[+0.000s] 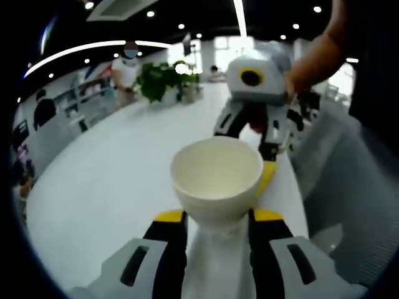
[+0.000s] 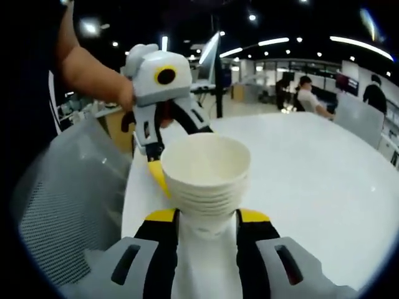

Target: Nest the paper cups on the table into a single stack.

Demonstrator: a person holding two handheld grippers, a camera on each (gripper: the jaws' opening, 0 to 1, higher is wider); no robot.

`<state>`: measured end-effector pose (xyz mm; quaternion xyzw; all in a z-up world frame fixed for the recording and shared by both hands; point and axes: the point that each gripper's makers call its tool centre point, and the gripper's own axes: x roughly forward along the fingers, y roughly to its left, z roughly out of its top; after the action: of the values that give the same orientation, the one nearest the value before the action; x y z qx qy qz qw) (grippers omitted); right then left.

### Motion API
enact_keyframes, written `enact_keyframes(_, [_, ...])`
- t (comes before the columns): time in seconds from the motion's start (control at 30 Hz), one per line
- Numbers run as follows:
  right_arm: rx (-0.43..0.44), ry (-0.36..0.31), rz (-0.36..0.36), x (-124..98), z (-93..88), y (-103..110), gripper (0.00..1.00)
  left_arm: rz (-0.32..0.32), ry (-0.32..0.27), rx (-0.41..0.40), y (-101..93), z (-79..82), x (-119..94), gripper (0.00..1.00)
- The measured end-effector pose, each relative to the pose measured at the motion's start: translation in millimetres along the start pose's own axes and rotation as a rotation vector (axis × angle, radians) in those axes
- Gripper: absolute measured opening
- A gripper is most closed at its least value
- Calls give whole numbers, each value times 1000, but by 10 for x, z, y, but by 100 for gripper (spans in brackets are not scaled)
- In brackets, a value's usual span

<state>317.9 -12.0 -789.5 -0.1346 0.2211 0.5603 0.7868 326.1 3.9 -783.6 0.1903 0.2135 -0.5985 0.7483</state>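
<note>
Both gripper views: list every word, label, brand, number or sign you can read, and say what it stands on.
No readable text.
Cup in the left gripper: plain white, no print.
Cup stack in the right gripper: plain white, no print.
Both gripper housings: yellow and black marks, no lettering.
Table: bare white, no labels.
Background walls and shelves: too blurred to tell any signs.

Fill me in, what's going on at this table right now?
A person is working two handheld grippers over a white table. In both views a stack of nested paper cups sits between the jaws of the viewing gripper, with the other gripper just beyond it: left gripper, right gripper. Which one actually grips the stack isn't clear.
</note>
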Motion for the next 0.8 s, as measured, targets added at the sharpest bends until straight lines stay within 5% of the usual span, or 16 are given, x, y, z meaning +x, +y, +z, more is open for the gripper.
enact_keyframes(0.3, [-20, 9, 6, 17, 172, -399, 32, -14, 45, 21, 420, 186, 35, 38])
enact_keyframes(0.8, [-45, 37, 12, 129, 396, -1194, 31, 8, 39, 54, 1187, 404, 177, 37])
